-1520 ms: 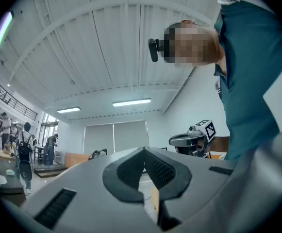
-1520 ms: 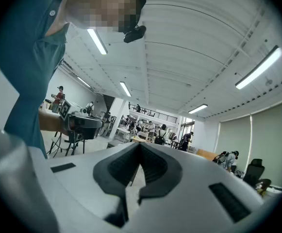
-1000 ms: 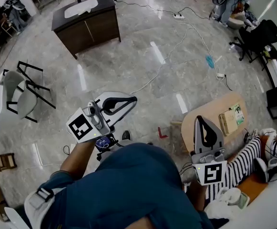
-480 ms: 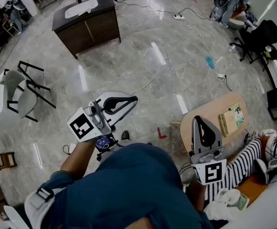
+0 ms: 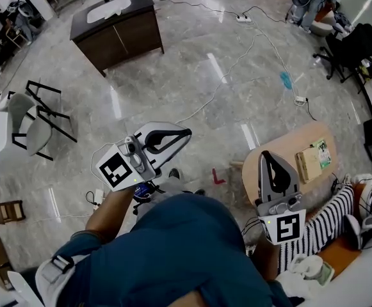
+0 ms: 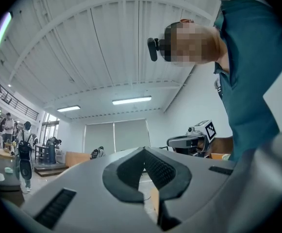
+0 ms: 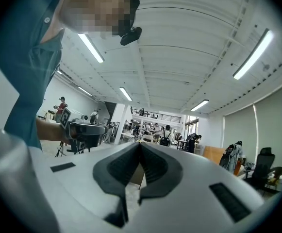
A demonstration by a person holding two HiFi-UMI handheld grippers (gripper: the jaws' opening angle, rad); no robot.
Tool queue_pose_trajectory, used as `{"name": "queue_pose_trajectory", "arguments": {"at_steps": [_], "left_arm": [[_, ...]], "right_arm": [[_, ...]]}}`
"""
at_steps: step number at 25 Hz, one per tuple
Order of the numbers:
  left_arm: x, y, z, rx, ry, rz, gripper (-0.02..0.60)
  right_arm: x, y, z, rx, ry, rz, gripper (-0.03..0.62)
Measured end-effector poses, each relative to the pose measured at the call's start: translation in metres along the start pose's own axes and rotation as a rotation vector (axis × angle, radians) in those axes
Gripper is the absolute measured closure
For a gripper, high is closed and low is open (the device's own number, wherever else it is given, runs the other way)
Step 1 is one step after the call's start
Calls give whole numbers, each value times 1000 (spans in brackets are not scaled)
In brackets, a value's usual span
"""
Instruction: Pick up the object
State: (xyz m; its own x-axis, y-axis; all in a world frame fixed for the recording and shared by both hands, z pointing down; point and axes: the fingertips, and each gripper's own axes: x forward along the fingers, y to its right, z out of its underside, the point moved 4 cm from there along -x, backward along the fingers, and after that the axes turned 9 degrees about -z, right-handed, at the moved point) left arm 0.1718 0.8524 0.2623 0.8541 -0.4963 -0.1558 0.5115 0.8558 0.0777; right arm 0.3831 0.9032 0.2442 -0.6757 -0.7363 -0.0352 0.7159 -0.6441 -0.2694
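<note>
The head view looks steeply down over the person's shirt (image 5: 173, 248) onto the floor (image 5: 192, 88), with the left tongs (image 5: 187, 133) at 8 o'clock and the right tongs (image 5: 267, 154) at 4 o'clock. Each gripper view sits close behind its own jaws, tilted up at the ceiling (image 6: 107, 42), and catches the other tongs.

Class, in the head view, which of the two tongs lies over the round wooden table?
The right tongs: their tip overlaps the round wooden table, whereas the left tongs point over the grey floor.
</note>
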Motion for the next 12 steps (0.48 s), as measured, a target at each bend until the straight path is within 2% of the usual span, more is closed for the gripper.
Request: {"name": "queue_pose_trajectory", "arguments": {"at_steps": [5,12], "left_arm": [[12,-32,8,-21,-6,-6,578],[31,-83,5,-19,30,39,578]], "right_arm": [[26,17,9,14,-21,-1,580],[72,37,6,-23,-14,23,580]]}}
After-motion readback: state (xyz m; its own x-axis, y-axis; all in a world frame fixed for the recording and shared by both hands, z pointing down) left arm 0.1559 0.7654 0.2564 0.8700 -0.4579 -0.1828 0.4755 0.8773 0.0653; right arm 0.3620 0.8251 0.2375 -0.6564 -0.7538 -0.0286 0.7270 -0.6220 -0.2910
